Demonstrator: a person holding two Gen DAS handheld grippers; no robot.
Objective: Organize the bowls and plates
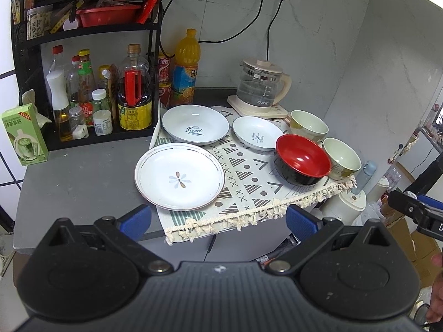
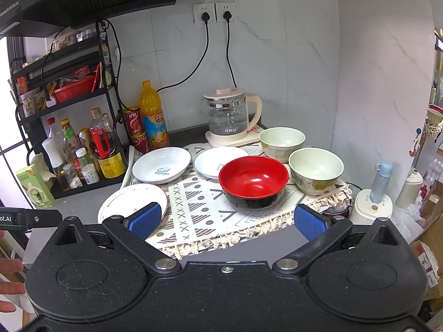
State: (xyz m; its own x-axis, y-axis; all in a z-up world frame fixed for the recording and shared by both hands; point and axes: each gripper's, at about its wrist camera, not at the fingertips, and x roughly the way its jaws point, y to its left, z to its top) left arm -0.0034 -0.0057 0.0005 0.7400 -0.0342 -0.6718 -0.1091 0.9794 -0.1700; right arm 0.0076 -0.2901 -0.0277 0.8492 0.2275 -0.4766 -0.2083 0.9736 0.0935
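Grey countertop (image 1: 83,171) runs under a marble-look wall, with a patterned fringed cloth (image 1: 243,177) spread across its right half. On the cloth's near left corner, partly overhanging onto the counter, lies a flower-patterned plate (image 1: 179,176). Behind it sits a "Sweet" plate (image 1: 195,124), and just right of that a smaller white dish (image 1: 257,132). A red-and-black bowl (image 2: 253,182) stands near the cloth's front right, overlapping the dish's edge as seen from the right wrist. Two pale green bowls stand to its right: the nearer one (image 2: 315,174) close to the cloth's fringe, the farther one (image 2: 281,139) beside the glass kettle (image 2: 231,113). A black rack of condiment bottles (image 1: 91,94) fills the left, with an orange drink bottle (image 1: 186,66) next to it.

Both tongs hover short of the counter's front edge, touching nothing. The left gripper (image 1: 218,218) has its blue pads spread wide and empty; the right gripper (image 2: 227,218) is likewise spread wide, holding nothing.
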